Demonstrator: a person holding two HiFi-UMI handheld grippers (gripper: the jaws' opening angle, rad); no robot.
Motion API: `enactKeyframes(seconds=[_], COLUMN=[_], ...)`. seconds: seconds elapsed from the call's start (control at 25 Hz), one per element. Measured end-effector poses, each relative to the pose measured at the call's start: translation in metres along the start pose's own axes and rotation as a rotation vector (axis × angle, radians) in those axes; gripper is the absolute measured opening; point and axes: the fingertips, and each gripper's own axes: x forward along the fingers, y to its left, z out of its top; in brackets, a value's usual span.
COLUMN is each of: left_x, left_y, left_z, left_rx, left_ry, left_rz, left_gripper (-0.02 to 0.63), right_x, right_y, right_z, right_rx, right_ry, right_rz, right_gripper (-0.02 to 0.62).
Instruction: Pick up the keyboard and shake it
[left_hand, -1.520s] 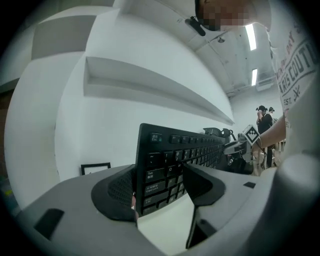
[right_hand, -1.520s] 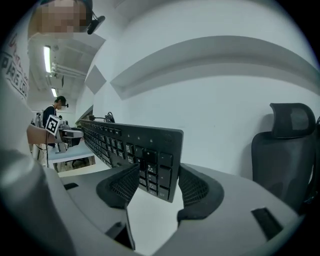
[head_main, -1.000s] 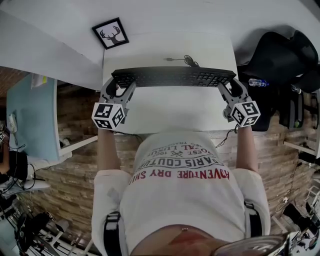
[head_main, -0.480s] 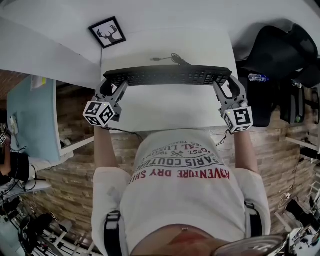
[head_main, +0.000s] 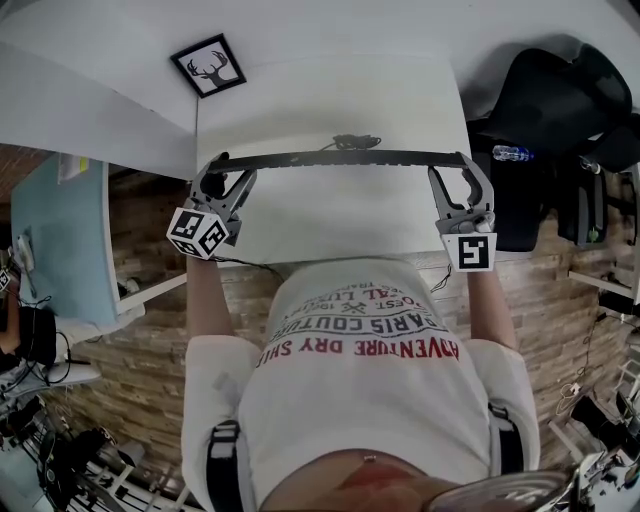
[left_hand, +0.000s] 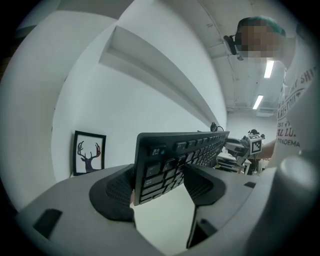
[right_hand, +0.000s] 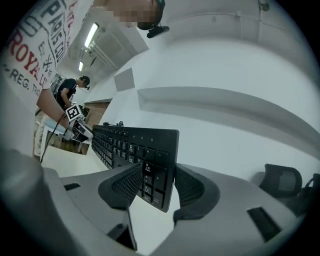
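Leftmost, a framed deer picture stands against the wall at the far left corner of the white table. Just nearer, the left gripper is clamped on the left end of the black keyboard; in the left gripper view both ribbed pads of this gripper press on the Esc end, one on the keys and one on the back. The keyboard hangs between the two grippers above the table, tipped so that the head view sees it almost edge-on as a thin dark bar, with its cable curled behind the middle. At its right end the right gripper has the keyboard between its jaws, which are closing, pads against both faces. Further right sit a black chair and a water bottle
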Motion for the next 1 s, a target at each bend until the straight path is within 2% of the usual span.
enactKeyframes(seconds=[0.2,0.32,0.4,0.64,0.8,1.0], left_x=[0.001,0.003,0.003,0.004,0.004,0.006], left_y=[-0.006,-0.009,-0.012,-0.016,-0.019,-0.022], left_z=[0.001,0.003,0.007,0.016,0.013,0.002], left_rx=[0.013,0.009,0.013,0.070,0.093,0.075], left_ry=[0.000,0.018,0.028,0.061,0.101,0.179], left_rz=[0.003,0.017,0.031,0.101,0.127,0.155], left_gripper=[0.301,0.301,0.301,0.301,0.301,0.301], right_x=[-0.006,-0.007,-0.009,-0.006,-0.006,-0.008], right_y=[-0.004,-0.007,-0.011,-0.012,-0.008,-0.003], right_z=[-0.006,-0.019,-0.034,-0.068,-0.089,-0.114], right_rx=[0.009,0.050,0.107,0.371,0.468,0.553], right_ry=[0.023,0.088,0.157,0.300,0.363,0.454], right_rz=[0.005,0.034,0.060,0.113,0.133,0.163], right_gripper=[0.218,0.218,0.219,0.218,0.218,0.218])
